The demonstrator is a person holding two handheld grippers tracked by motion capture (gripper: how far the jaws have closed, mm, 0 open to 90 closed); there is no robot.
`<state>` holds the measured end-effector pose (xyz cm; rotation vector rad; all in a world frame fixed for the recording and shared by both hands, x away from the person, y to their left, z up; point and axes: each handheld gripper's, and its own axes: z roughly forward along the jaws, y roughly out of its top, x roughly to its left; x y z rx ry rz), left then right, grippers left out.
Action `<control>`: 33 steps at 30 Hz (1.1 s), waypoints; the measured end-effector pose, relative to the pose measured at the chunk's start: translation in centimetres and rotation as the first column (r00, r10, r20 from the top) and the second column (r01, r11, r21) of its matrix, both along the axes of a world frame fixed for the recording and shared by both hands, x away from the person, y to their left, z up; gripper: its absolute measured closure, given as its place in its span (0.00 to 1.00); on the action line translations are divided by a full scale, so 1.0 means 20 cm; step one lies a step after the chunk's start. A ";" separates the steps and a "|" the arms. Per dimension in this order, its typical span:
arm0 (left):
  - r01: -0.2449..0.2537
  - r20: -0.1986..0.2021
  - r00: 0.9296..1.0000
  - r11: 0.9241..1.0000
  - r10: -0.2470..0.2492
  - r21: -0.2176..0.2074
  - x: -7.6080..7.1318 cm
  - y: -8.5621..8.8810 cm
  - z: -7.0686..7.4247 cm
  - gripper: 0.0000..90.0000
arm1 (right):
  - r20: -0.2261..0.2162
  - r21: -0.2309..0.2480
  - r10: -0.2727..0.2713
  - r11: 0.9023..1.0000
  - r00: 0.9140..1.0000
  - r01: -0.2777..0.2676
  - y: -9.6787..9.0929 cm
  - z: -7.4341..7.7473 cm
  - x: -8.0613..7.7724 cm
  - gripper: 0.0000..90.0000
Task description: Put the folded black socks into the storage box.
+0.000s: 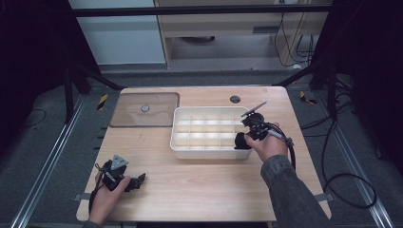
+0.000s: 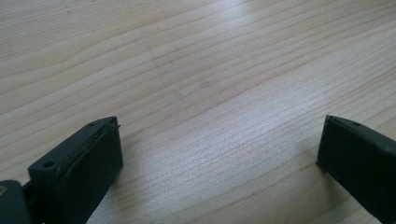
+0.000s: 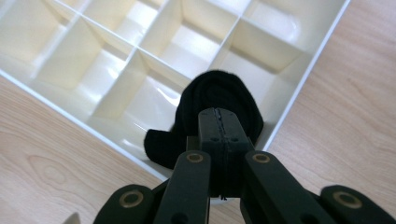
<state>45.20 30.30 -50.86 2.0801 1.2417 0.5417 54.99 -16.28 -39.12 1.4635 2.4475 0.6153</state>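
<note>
Black ribbed fabric item (image 3: 219, 100), looks like a rolled or folded sock, dark and soft, with a flap hanging off its lower left side. It sits at the corner compartment of the white divided tray (image 3: 299, 88), at the tray's near right corner in the high view (image 1: 241, 141), partly over the rim. Right gripper (image 3: 219, 116) has its jaws pressed together with the fabric pinched at the tips; whether the sock rests on the compartment floor or hangs lifted, cannot tell.

Right gripper view gives the rib texture and the clamp on the cloth close up, plus several cream compartments with nothing in them. High view gives the layout: tray (image 1: 178, 142) mid-table on the wooden table (image 1: 199, 185), a clear lid (image 1: 128, 118) with a round knob lying flat to the tray's left, right hand (image 1: 268, 142) over the tray's right end, left gripper (image 1: 138, 180) well apart at the near left edge.

Left gripper view shows its two black jaws spread wide over bare wood grain (image 2: 201, 93), nothing between them.
</note>
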 end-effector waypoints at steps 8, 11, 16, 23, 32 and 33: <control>0.001 -0.001 1.000 1.000 -0.001 0.002 0.00 0.00 0.00 0.00 | 0.075 0.076 0.009 0.997 0.997 -0.015 -0.04 0.08 -0.03 1.00; 0.003 0.000 1.000 1.000 -0.003 0.001 0.00 0.00 0.00 0.00 | 0.092 0.097 0.004 0.995 0.996 -0.013 -0.05 0.11 -0.04 1.00; 0.002 -0.001 1.000 1.000 -0.002 0.002 0.00 0.00 0.00 0.00 | 0.123 0.114 -0.005 0.993 0.992 -0.009 -0.07 0.15 -0.06 1.00; 0.001 0.001 1.000 1.000 -0.001 -0.002 0.00 0.00 0.00 0.00 | 0.158 0.139 -0.012 0.990 0.987 -0.011 -0.11 0.18 -0.08 1.00; 0.001 0.001 1.000 1.000 -0.001 -0.001 0.00 0.00 0.00 0.00 | 0.202 0.172 -0.028 0.985 0.979 -0.007 -0.15 0.20 -0.11 1.00; 0.001 0.001 1.000 1.000 -0.001 -0.002 0.00 0.00 0.00 0.00 | 0.210 0.175 -0.029 0.984 0.977 -0.008 -0.15 0.21 -0.11 1.00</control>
